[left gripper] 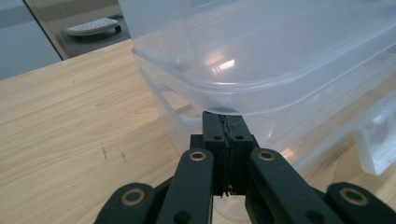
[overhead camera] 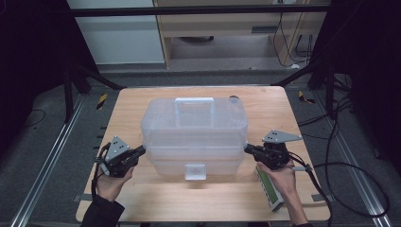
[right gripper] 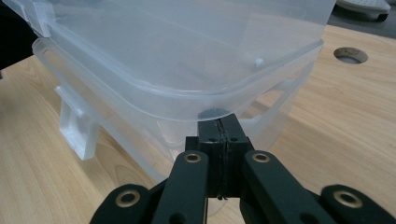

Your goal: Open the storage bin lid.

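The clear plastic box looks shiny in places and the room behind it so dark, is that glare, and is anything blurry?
High view: the table is lit, the surroundings nearly black, the clear box soft and hazy. Left gripper view: a white glare patch on the lid, the background out of focus, the left gripper sharp. Right gripper view: milder sheen, the right gripper crisp, the table hole soft.

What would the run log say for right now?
left gripper: shut, under lid rim | right gripper: shut, under lid rim | clear storage box: on table
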Tool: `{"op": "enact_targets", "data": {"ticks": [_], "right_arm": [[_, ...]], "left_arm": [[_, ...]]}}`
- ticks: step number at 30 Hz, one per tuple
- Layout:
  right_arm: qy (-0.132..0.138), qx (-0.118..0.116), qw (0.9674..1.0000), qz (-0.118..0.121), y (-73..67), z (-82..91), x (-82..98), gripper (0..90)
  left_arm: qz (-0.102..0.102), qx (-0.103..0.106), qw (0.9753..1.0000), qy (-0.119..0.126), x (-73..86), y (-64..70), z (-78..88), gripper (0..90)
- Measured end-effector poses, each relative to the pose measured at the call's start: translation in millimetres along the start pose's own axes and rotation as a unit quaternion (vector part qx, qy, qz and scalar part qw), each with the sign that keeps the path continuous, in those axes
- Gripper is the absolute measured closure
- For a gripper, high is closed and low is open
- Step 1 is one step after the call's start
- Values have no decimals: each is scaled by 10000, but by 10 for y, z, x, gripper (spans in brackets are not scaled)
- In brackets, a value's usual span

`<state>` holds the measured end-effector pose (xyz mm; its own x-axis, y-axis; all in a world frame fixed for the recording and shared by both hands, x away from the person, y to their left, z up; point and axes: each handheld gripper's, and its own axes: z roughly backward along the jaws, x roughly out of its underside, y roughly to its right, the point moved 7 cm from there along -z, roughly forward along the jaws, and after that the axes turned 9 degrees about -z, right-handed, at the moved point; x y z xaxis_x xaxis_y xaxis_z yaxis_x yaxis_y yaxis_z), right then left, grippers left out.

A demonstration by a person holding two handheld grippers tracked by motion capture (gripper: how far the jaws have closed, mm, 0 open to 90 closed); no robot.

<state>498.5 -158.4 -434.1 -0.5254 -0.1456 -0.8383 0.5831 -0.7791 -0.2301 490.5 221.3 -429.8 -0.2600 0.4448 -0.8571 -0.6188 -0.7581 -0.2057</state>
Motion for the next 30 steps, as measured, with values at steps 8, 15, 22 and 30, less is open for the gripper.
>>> {"op": "enact_targets", "data": {"ticks": [8,15,22,30], "right_arm": [[174,-9,9998,-52,9,24,-136,899],[302,-34,9995,-88,45,27,-254,899],[420,-44,9991,-85,57,26,-354,897],[517,-52,9986,-82,71,26,-378,900]], "left_arm": [[-34,-50,10000,75,-132,-63,-19,893],[-13,-154,9998,138,-244,-121,-32,894],[42,-181,9997,176,-335,-173,-40,895],[31,-227,9995,218,-348,-174,-49,894]]}}
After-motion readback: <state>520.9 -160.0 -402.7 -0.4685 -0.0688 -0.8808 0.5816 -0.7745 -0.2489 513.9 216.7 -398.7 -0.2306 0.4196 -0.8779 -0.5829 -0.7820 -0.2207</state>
